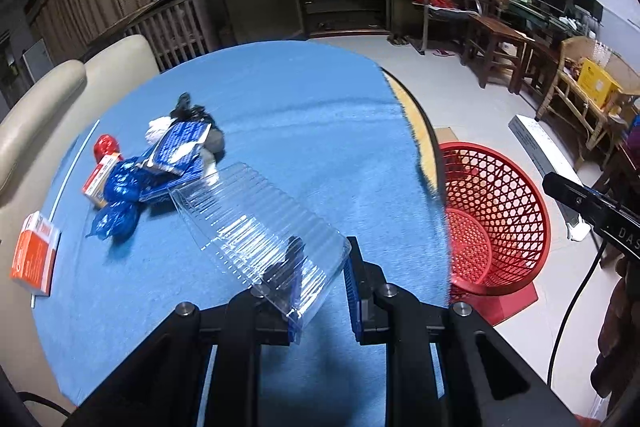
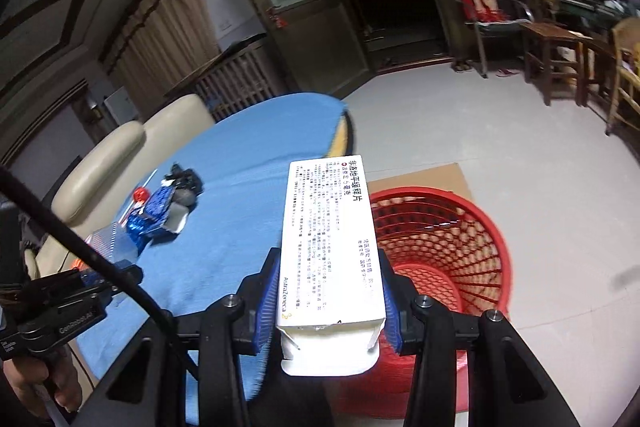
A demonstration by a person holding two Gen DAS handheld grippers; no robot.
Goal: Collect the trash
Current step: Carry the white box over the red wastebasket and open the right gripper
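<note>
Basket (image 1: 496, 219) on floor, right of table (image 1: 280, 99).

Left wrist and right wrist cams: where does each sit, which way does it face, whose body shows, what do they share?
Left wrist: on the left gripper, facing down over the round blue-covered table; its jaws pinch a clear ridged plastic tray; the right gripper's black edge shows right.
Right wrist: on the right gripper, above the table edge; jaws clamp a white printed medicine box; the left gripper and a hand show lower left.
Shared: red mesh plastic basket, blue wrapper pile, doorway.
</note>
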